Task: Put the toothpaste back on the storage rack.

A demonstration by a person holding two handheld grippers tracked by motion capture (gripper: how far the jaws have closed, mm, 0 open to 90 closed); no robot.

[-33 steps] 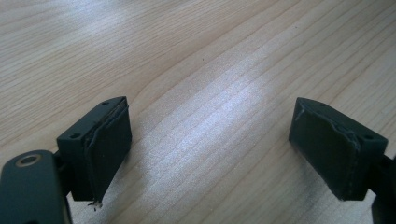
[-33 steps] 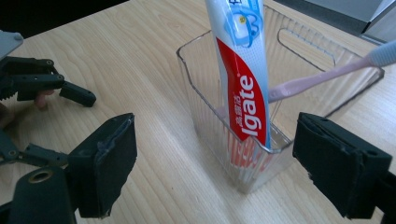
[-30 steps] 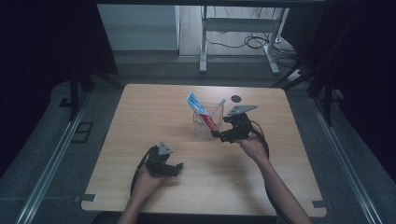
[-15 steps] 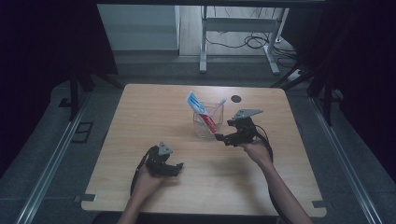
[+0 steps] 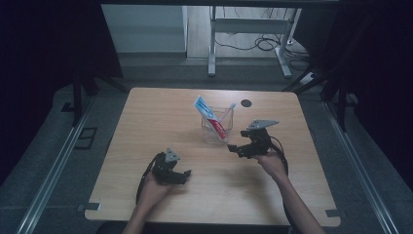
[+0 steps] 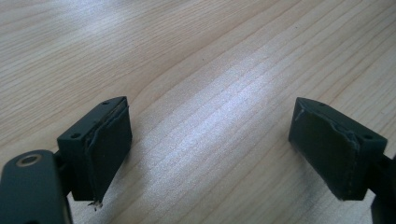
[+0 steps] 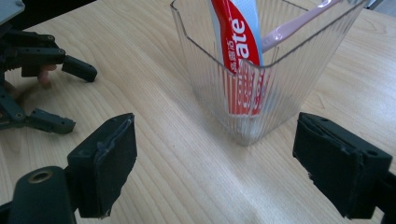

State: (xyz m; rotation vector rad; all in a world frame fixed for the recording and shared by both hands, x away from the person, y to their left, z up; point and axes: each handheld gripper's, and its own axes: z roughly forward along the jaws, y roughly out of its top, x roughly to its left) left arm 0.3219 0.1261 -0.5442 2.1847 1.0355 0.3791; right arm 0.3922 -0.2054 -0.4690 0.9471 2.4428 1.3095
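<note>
The wooden table [image 5: 146, 126] carries one group of items, set toward its far centre, likely so both hands can reach it. A clear ribbed cup [image 7: 252, 84] stands upright there; its walls hold its contents leaning rather than flat. Inside, a red, white and blue toothpaste tube [image 7: 236, 44] leans against the near wall, with a pink toothbrush [image 7: 299, 21] slanting across behind it. Readable print on the tube is partial: white letters "ate" on red, with small characters alongside too fine to read. The right tool [image 7: 215, 158] hangs just short of the cup, jaws wide apart, gripping nothing. The left tool [image 6: 210, 149] rests low over bare table well apart from the cup, jaws likewise spread and empty.
</note>
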